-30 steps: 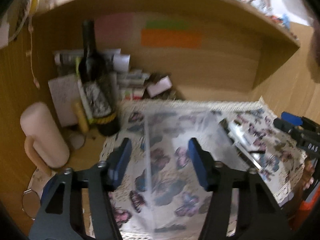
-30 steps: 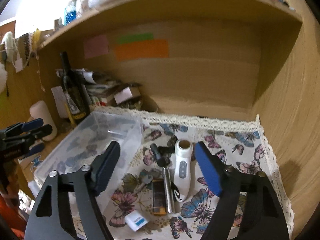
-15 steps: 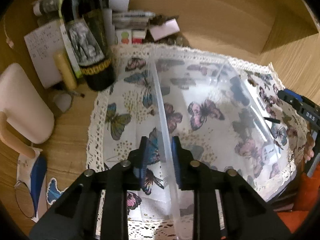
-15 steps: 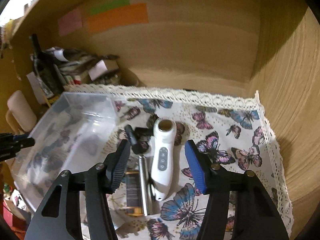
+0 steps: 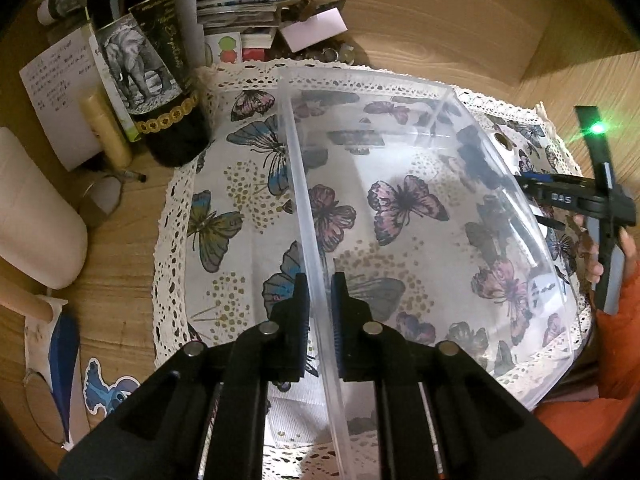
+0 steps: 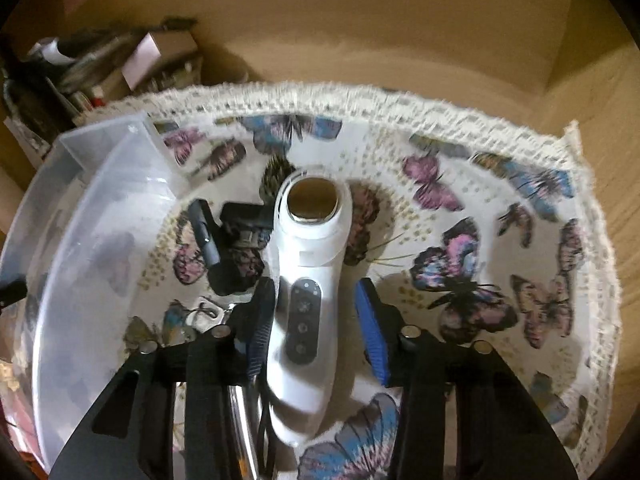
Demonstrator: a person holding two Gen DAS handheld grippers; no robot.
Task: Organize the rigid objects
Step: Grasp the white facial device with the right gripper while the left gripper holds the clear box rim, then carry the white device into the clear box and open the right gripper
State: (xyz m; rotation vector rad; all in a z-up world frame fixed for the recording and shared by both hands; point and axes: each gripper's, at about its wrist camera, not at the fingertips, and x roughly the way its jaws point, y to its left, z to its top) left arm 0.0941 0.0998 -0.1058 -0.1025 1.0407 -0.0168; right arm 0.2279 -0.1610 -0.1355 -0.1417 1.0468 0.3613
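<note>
A clear plastic box (image 5: 420, 200) stands on the butterfly cloth (image 5: 224, 184). My left gripper (image 5: 320, 280) is shut on the box's near-left wall, one pad on each side of it. In the right wrist view a white handheld device (image 6: 308, 240) lies lengthwise on the cloth. My right gripper (image 6: 316, 304) straddles its handle and the jaws are closing. The left pad is at the device's side and a gap remains at the right pad. A black clip-like piece (image 6: 240, 220), a dark stick (image 6: 204, 232) and keys (image 6: 208, 312) lie between the device and the box (image 6: 100, 240).
A dark wine bottle (image 5: 152, 80) stands just off the cloth's far-left corner, with papers and small boxes (image 5: 240, 12) behind it. A pale cylinder (image 5: 32, 216) lies at the left. Wooden walls close the back and the right. A person's hand (image 5: 592, 256) shows beyond the box.
The left gripper came down over the box wall and shut on it. The right gripper sank towards the white device, tilted further down, and its jaws narrowed around the handle.
</note>
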